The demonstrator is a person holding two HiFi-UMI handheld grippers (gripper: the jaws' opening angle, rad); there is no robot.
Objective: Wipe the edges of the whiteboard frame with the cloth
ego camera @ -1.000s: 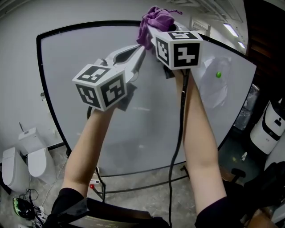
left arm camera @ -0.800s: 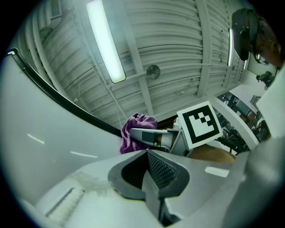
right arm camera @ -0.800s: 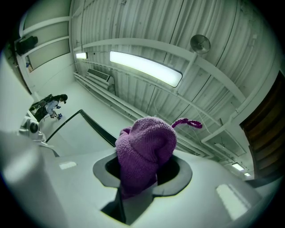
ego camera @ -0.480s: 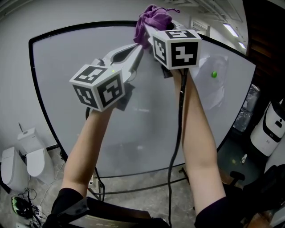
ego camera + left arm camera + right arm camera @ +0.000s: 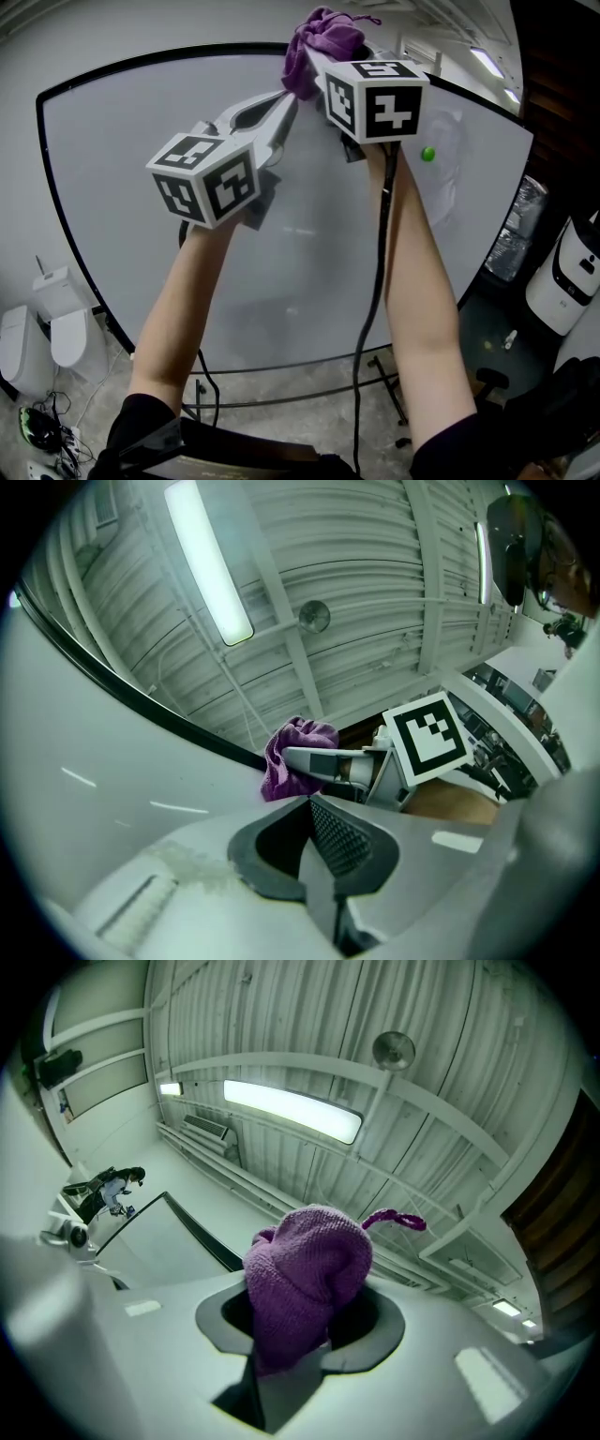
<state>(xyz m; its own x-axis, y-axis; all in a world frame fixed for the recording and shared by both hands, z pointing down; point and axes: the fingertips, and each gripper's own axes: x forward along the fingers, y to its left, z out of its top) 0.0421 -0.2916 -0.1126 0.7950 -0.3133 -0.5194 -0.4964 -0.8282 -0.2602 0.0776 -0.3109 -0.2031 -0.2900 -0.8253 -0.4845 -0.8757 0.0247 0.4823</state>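
A whiteboard (image 5: pixel 141 206) with a black frame (image 5: pixel 169 54) stands in front of me in the head view. Bunched on the frame's top edge is a purple cloth (image 5: pixel 323 42), and my right gripper (image 5: pixel 314 61) is shut on it. The right gripper view shows the cloth (image 5: pixel 305 1279) filling that gripper (image 5: pixel 300 1316), with the black frame (image 5: pixel 202 1232) beyond. My left gripper (image 5: pixel 289 98) is raised just left of the cloth, shut and holding nothing. In the left gripper view its jaws (image 5: pixel 309 803) meet, pointing at the cloth (image 5: pixel 295 761) and the frame (image 5: pixel 141 705).
A green magnet (image 5: pixel 427 154) sticks to the board right of my right arm. A black cable (image 5: pixel 375 281) hangs along that arm. The board's stand legs (image 5: pixel 281 398) cross the floor below. White units sit at lower left (image 5: pixel 56 333) and at right (image 5: pixel 567 272).
The board and its green magnet have slid left in the head view while both grippers kept their place, so the cloth now sits further right along the top frame.
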